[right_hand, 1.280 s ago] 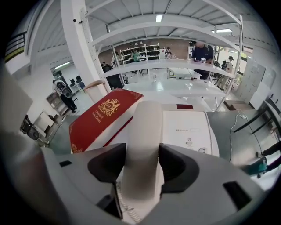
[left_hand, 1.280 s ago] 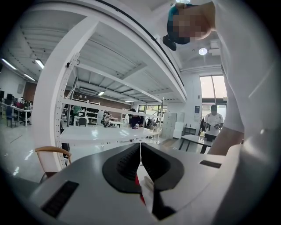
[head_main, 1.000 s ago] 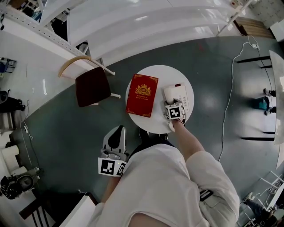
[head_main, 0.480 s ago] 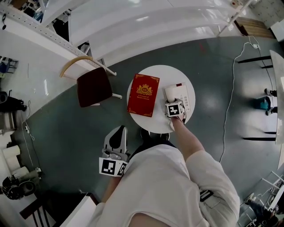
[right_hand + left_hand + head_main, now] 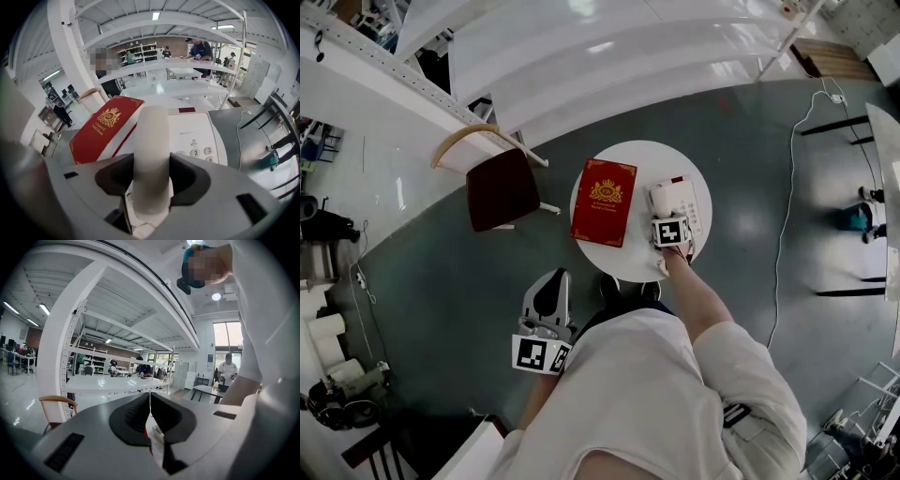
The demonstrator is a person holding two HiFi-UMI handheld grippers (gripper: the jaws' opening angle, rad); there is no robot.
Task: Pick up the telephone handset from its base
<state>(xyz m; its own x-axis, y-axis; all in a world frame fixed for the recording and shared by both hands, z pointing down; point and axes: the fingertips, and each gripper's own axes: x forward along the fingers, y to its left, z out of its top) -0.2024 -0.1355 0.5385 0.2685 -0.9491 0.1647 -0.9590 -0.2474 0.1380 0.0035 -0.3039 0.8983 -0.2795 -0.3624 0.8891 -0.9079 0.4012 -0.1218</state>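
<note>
A white telephone [image 5: 682,201] sits at the right of a small round white table [image 5: 619,267]. Its handset [image 5: 150,154] lies on the base [image 5: 199,136], left of the keypad. My right gripper [image 5: 667,216] points steeply down over the handset's near end. In the right gripper view the handset fills the gap of that gripper [image 5: 151,176]; its jaws are closing and both dark pads [image 5: 117,176] touch its sides. My left gripper [image 5: 551,286] hangs off the table near the person's left side. Its jaws [image 5: 150,401] are shut with nothing between them.
A red book with a gold crest [image 5: 604,202] lies on the table, left of the phone. A wooden chair with a dark seat [image 5: 499,187] stands to the table's left. White shelving [image 5: 581,56] runs behind, and a cable [image 5: 783,234] trails on the grey floor at right.
The right gripper stays over the handset's near end and its marker cube has turned slightly. The left gripper has not moved.
</note>
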